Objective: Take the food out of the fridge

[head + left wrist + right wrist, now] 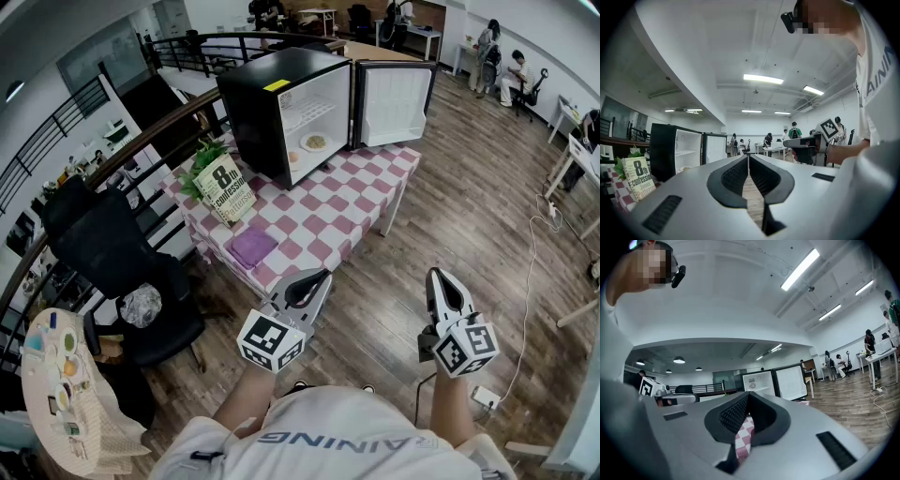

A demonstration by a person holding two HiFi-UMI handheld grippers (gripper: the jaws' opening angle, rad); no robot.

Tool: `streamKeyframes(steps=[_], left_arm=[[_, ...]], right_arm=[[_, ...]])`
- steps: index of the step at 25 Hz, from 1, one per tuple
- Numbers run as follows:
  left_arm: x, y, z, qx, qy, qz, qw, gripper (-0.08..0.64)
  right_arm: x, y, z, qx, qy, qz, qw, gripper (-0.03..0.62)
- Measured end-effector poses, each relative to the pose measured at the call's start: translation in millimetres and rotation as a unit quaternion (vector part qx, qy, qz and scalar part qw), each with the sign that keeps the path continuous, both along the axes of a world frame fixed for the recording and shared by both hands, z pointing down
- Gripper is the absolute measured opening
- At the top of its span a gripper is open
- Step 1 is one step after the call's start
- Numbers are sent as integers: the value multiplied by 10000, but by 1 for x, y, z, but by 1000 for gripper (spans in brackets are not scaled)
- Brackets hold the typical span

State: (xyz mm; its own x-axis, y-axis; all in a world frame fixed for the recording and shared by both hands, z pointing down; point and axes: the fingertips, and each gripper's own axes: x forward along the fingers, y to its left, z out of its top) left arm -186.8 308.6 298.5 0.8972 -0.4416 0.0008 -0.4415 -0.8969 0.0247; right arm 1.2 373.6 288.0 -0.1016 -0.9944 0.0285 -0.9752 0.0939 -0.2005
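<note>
— Where is the food?
— It is on a white round plate (314, 142) on the floor of the black mini fridge (267, 112), under its wire shelf (309, 112). A smaller pale thing sits beside the plate, nearer the fridge's front lip. It is too small to name.

— And the tools?
— Both are well short of the fridge, out over the wooden floor (450, 211). The left hand-held gripper (322, 277) has its jaws together with nothing between them. The right hand-held gripper (439, 274) is closed and empty too.

— So what makes the approach go well?
— I'd part one gripper's jaws before it gets to the fridge's mouth and go in level beneath the shelf. Then pinch the plate's near rim and draw it out flat so nothing slides off.

— What about room?
— The white-lined door (392, 101) is swung wide to the fridge's right, so the mouth is fully open. Its edge bounds that side, and the shelf caps the height. In front of the fridge the pink-and-white chequered surface (319, 217) is bare cloth, a fair spot to set the plate down. A flat purple square (253, 248) lies farther from the fridge, near the surface's front edge. A printed cream book (228, 190) with a green leafy plant (204, 155) stands at the fridge's left front corner. That front edge lies between the person and the fridge, so the reach must pass over it.
</note>
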Motion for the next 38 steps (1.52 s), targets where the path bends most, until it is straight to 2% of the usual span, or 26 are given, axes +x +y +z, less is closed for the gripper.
streamKeyframes(steps=[16, 19, 23, 29, 35, 38], left_arm=[[-8, -6, 4, -83, 33, -70, 9999, 18], [-5, -4, 4, -91, 15, -95, 9999, 18], [9, 4, 4, -73, -43, -90, 9999, 18], [42, 22, 4, -95, -116, -195, 9997, 18], [77, 48, 25, -210, -482, -190, 9984, 18], [88, 44, 25, -221, -539, -232, 9980, 18]], right_arm=[[-8, -7, -2, 232, -230, -197, 9993, 20], [-5, -7, 1, 145, -235, -208, 9994, 20], [8, -1, 4, 87, -264, -237, 9993, 20], [47, 16, 9, 169, -401, -334, 9985, 20], [84, 32, 45, -13, -706, -415, 9966, 20], [92, 30, 55, -66, -836, -513, 9952, 20]])
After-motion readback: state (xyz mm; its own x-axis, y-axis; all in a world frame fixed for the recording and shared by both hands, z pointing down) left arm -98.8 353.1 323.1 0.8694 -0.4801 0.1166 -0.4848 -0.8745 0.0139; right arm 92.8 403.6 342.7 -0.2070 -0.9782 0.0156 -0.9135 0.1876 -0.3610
